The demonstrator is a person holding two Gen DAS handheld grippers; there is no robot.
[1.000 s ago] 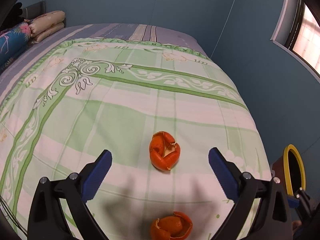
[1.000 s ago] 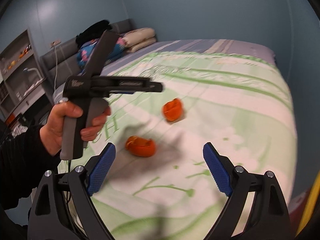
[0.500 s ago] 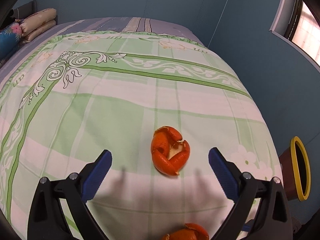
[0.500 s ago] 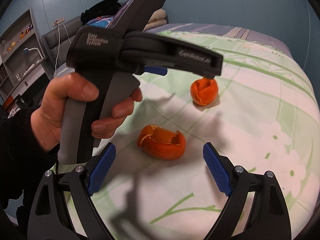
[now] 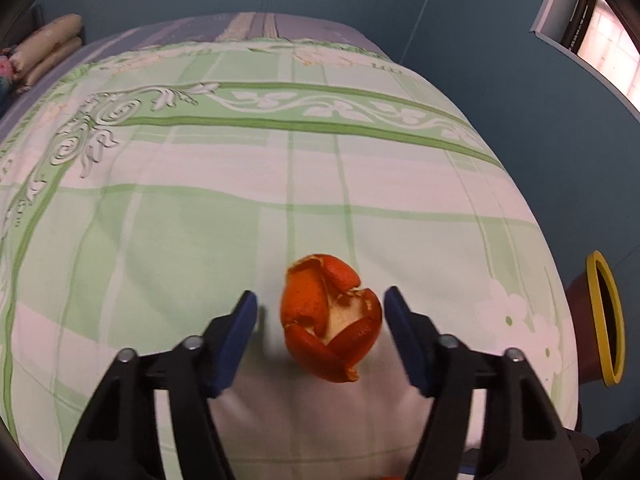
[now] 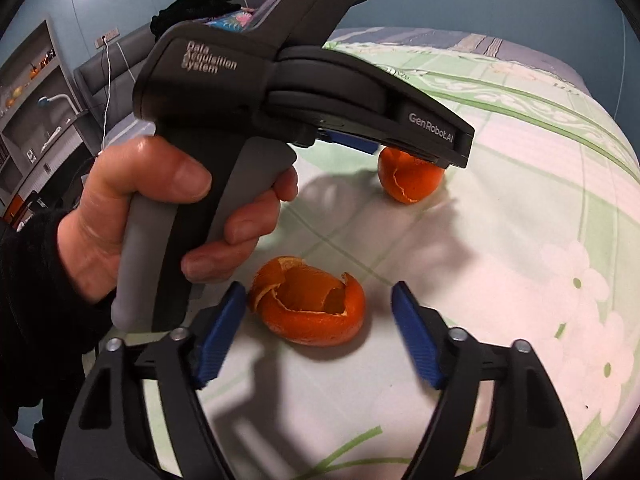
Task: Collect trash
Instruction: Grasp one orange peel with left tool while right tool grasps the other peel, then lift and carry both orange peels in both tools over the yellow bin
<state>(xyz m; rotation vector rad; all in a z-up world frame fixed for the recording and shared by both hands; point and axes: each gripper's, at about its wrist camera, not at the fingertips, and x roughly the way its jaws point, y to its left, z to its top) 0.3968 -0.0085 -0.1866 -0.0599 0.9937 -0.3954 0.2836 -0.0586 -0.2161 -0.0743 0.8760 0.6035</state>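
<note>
- My left gripper (image 5: 320,312) is closing around the farther orange peel (image 5: 330,320); the peel sits between the blue pads (image 5: 236,340), which haven't touched it yet.
- My right gripper (image 6: 318,320) is closing too, with the nearer peel (image 6: 308,312) between its fingers, a gap on each side.
- Both peels lie on the green-patterned bedspread (image 5: 180,240).
- A yellow-rimmed bin (image 5: 606,316) stands beside the bed's right edge.
- The left hand (image 6: 132,216) grips its tool's handle just above the nearer peel.
</note>
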